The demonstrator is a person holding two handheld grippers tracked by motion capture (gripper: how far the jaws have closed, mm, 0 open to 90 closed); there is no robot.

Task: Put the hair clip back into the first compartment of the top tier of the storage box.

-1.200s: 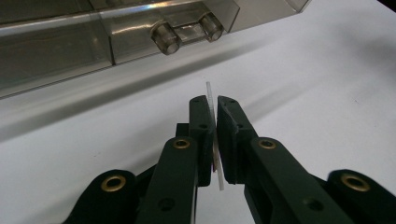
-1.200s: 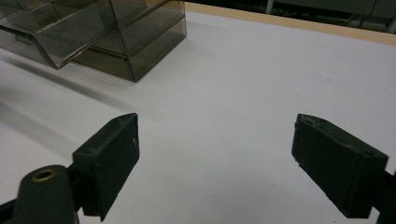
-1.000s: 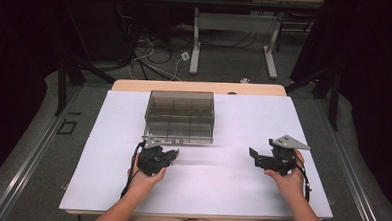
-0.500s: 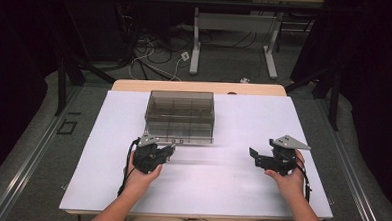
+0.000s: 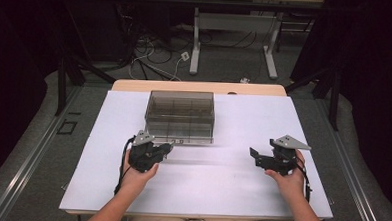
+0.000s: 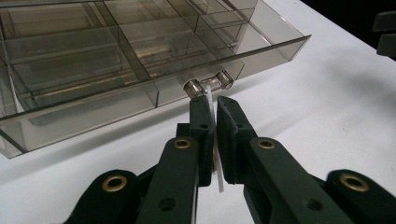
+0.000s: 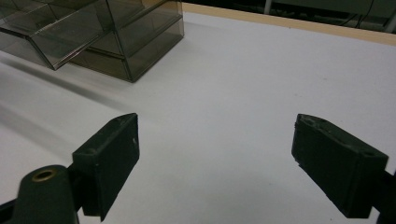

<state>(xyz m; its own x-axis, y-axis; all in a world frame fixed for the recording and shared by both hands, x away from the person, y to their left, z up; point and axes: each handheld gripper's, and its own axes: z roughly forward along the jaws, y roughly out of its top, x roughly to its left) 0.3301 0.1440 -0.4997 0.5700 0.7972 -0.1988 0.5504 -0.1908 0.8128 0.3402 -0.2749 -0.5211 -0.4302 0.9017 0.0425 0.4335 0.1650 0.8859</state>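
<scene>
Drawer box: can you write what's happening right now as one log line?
left tool: shut on clear tab of drawer handle | drawer: partly pulled out of box | right tool: open, holding nothing, over table

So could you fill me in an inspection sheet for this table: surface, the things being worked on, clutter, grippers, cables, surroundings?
Surface: white table top with a wooden edge at the far side.
Job's things: smoky clear drawer unit; its bottom drawer is pulled partly out, compartments look empty.
Clutter: nothing seen.
Grippers: left gripper has its jaws shut on the drawer's clear handle tab; right gripper rests with jaws wide open over bare table, holding nothing.
Cables: a black cable trails from each gripper; more cables lie on the floor beyond the table.
Surroundings: dark room, grey floor, another table's legs behind.
</scene>
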